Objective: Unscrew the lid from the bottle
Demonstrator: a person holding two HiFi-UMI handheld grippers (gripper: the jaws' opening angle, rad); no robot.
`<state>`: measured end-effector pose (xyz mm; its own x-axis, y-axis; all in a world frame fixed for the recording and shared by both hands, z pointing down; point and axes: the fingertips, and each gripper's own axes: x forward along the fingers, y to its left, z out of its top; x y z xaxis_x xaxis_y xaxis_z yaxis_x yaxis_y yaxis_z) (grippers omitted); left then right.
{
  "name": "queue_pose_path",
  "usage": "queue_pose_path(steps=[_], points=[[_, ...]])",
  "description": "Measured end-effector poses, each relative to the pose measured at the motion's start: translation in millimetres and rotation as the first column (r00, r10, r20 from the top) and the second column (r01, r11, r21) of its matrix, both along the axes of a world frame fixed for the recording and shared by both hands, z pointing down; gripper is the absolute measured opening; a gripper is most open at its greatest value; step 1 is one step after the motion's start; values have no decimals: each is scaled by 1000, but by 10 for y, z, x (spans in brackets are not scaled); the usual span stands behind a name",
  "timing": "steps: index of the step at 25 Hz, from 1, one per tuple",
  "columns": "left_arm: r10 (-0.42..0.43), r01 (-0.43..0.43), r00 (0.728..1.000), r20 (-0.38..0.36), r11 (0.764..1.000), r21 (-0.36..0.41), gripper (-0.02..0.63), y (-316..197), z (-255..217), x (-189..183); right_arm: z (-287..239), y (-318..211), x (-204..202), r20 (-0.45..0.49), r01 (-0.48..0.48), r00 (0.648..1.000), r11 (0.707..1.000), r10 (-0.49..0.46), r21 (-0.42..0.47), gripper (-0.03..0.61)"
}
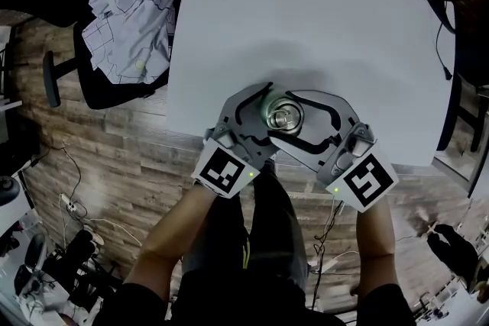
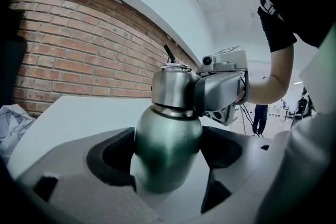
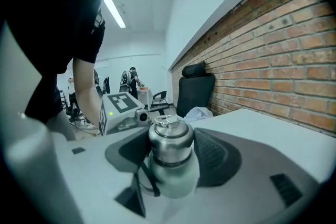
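a person works at the near edge of a white table (image 1: 306,11) with a handheld gripper in each hand, both meeting on one small metal bottle (image 2: 168,134). the step in hand looks like the twist itself: the body is braced and the cap is gripped, but the lid (image 3: 169,139) sits fully down on the neck, with only a thin seam band beneath it, so little or no unscrewing shows. the left gripper (image 2: 167,160) is clenched on the bottle's rounded green body, which stands upright between its two dark pads and fills the gap from one to the other. the right gripper (image 3: 169,153) comes in from the opposite side and higher up. its jaws stand wide, yet they are clamped on the silver lid, which sits squarely between them with a pad against each side. next, the right hand likely needs to roll the lid round its axis while the left holds the body firm, then let go, turn back and grip again.
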<state>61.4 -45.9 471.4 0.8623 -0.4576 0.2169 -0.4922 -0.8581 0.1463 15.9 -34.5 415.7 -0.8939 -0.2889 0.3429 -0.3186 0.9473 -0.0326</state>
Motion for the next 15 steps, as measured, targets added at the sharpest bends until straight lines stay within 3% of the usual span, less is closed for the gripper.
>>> queue_pose_path(steps=[15], points=[[-4,4,1000,1,1000,-1,370,-5,5,6,-11,-21,19,17,-61,998,998,61,28,283]])
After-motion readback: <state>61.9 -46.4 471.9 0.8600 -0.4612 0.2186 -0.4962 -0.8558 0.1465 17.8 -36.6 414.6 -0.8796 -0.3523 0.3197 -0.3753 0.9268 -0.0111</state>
